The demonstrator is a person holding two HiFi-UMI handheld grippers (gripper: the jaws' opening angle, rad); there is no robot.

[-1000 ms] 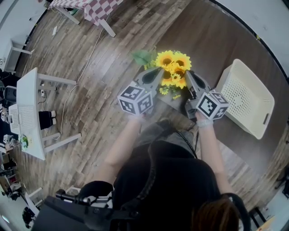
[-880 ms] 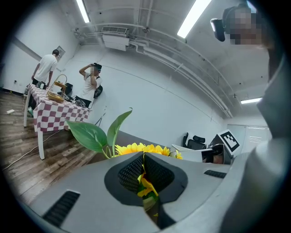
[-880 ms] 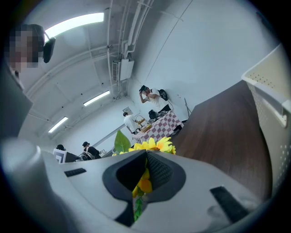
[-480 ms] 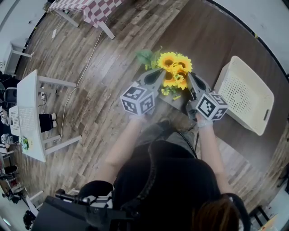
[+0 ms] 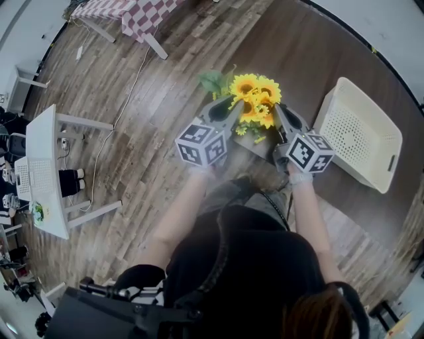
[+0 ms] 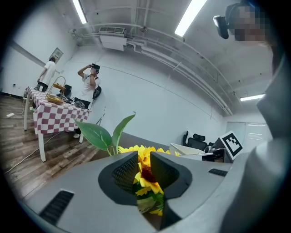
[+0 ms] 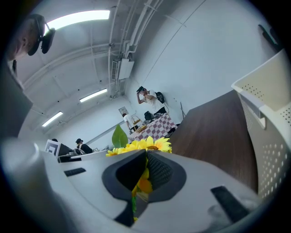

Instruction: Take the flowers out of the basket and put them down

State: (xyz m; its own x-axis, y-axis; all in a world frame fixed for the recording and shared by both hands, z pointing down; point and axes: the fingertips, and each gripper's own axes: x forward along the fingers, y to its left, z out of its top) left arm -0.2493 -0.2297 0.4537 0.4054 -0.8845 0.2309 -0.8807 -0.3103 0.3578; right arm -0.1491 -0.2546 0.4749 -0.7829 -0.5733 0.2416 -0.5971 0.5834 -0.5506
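A bunch of yellow sunflowers point(image 5: 257, 99) with a green leaf point(image 5: 212, 82) lies at the near edge of the dark round table point(image 5: 311, 59). My left gripper point(image 5: 233, 104) is at its left side. In the left gripper view its jaws are opening, with a flower head point(image 6: 146, 175) in the gap and the pads not pressing on it. My right gripper point(image 5: 277, 110) is at the bunch's right side. Its jaws are just starting to open and still pinch the flowers point(image 7: 144, 184) in a narrow slit. The white perforated basket point(image 5: 361, 142) stands tipped to the right, apart from the flowers.
The basket's wall point(image 7: 268, 104) rises close on the right. A table with a checked cloth point(image 5: 142, 13) stands far off on the wooden floor, and a white desk point(image 5: 43, 165) is at the left. A person point(image 6: 88, 86) stands by the checked table.
The bunch and both grippers have shifted only slightly on the table. The basket has not moved.
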